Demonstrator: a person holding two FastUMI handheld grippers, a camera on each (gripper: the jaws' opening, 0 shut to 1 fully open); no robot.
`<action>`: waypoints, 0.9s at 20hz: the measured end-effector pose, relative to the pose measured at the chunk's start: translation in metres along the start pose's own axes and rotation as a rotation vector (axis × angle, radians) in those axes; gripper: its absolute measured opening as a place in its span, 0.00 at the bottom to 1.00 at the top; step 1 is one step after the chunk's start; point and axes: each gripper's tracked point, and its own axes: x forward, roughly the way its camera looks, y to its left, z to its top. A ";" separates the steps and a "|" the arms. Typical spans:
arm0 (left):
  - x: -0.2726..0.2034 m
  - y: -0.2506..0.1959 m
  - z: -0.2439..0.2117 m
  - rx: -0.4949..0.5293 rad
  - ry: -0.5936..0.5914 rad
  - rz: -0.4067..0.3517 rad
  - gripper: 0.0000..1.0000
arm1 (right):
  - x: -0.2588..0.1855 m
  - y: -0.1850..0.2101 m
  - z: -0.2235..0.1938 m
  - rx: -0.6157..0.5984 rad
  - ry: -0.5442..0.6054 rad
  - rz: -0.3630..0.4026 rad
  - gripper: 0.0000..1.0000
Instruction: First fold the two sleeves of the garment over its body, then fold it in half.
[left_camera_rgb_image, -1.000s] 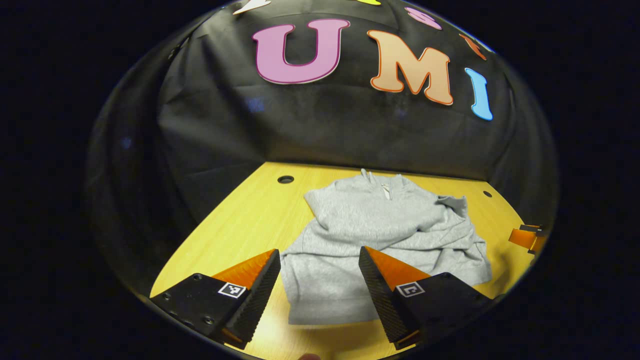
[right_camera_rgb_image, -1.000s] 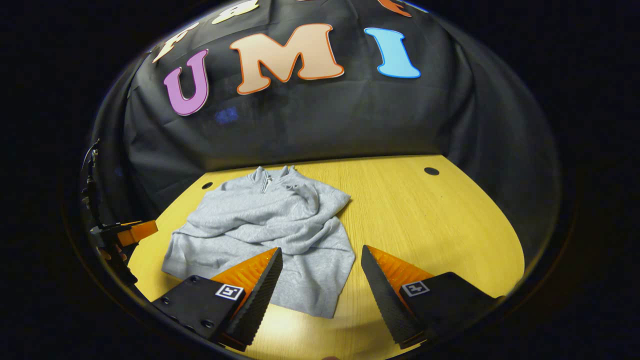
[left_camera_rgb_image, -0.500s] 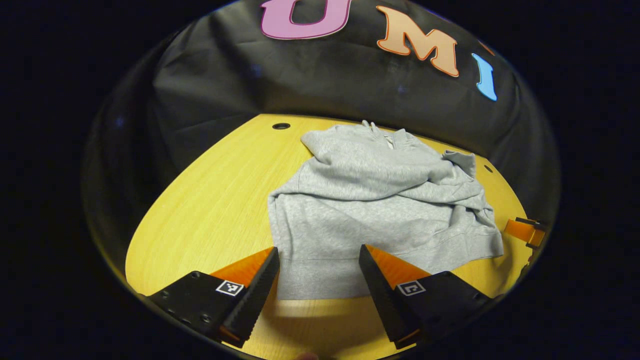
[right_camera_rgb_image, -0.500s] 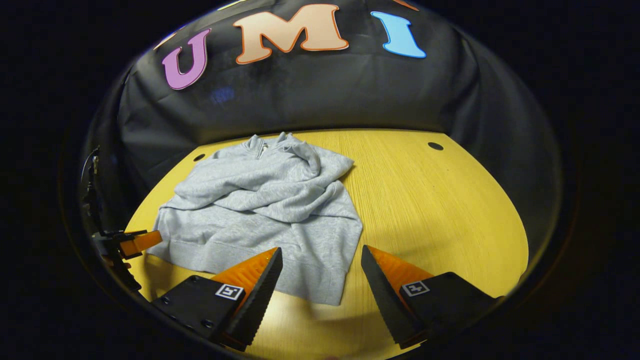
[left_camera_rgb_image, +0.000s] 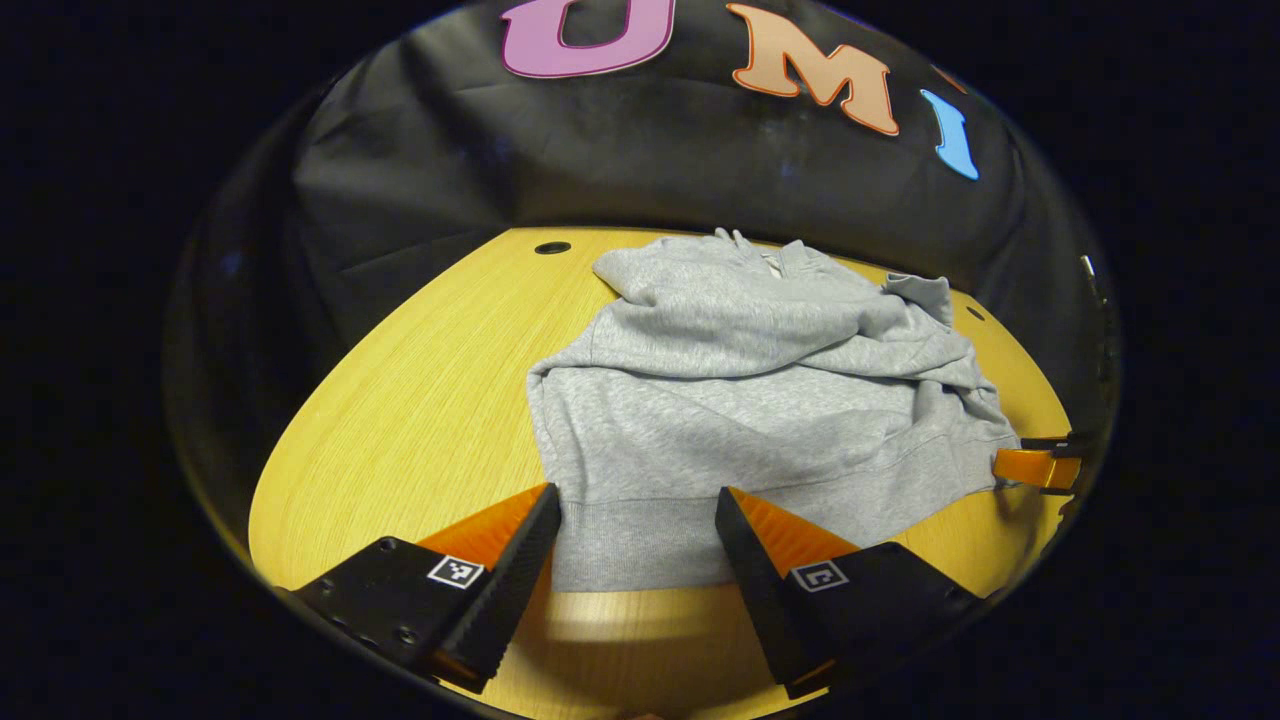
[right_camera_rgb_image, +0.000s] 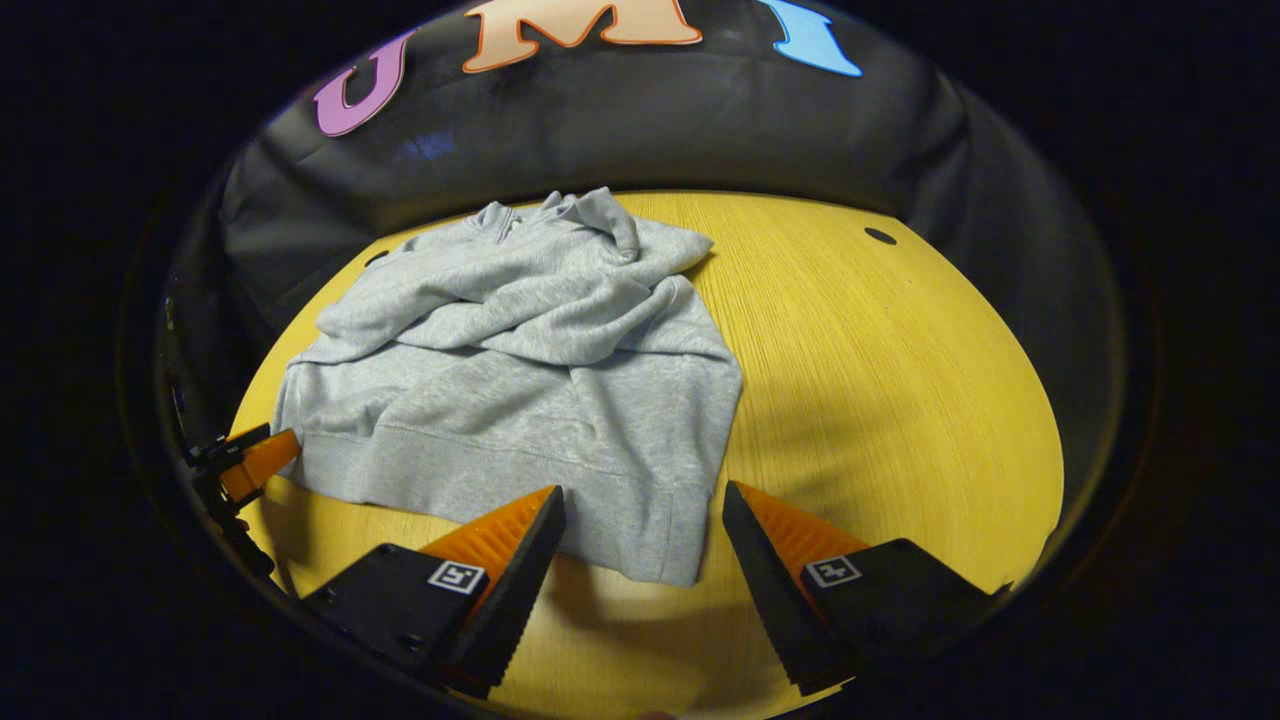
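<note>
A grey sweatshirt (left_camera_rgb_image: 760, 400) lies on the yellow wooden table (left_camera_rgb_image: 400, 420), collar at the far side, both sleeves crumpled across its body. My left gripper (left_camera_rgb_image: 635, 530) is open, its fingers straddling the near-left part of the ribbed hem from just above. In the right gripper view the same sweatshirt (right_camera_rgb_image: 520, 380) reaches the table's near side, and my right gripper (right_camera_rgb_image: 640, 530) is open over the hem's near-right corner. The right gripper (left_camera_rgb_image: 1035, 465) also shows at the far right of the left gripper view, and the left gripper (right_camera_rgb_image: 250, 465) at the left of the right gripper view.
Black cloth walls close the booth behind and beside the table. Small round holes (left_camera_rgb_image: 552, 247) (right_camera_rgb_image: 880, 236) sit near the table's far corners. Bare tabletop (right_camera_rgb_image: 900, 380) stretches to the right of the sweatshirt, and more on its left.
Both grippers have come forward and lower toward the hem; the sweatshirt looms larger in both views. Both stay open. The garment has not moved.
</note>
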 end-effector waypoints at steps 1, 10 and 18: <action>0.000 0.000 -0.001 -0.007 -0.003 0.000 0.94 | -0.001 0.000 -0.003 -0.008 0.013 0.000 0.96; 0.007 -0.028 0.005 -0.051 0.003 -0.114 0.31 | 0.002 0.016 -0.002 0.026 0.081 0.090 0.18; 0.003 -0.027 0.002 -0.167 0.063 -0.157 0.00 | -0.006 0.021 -0.009 0.085 0.181 0.150 0.05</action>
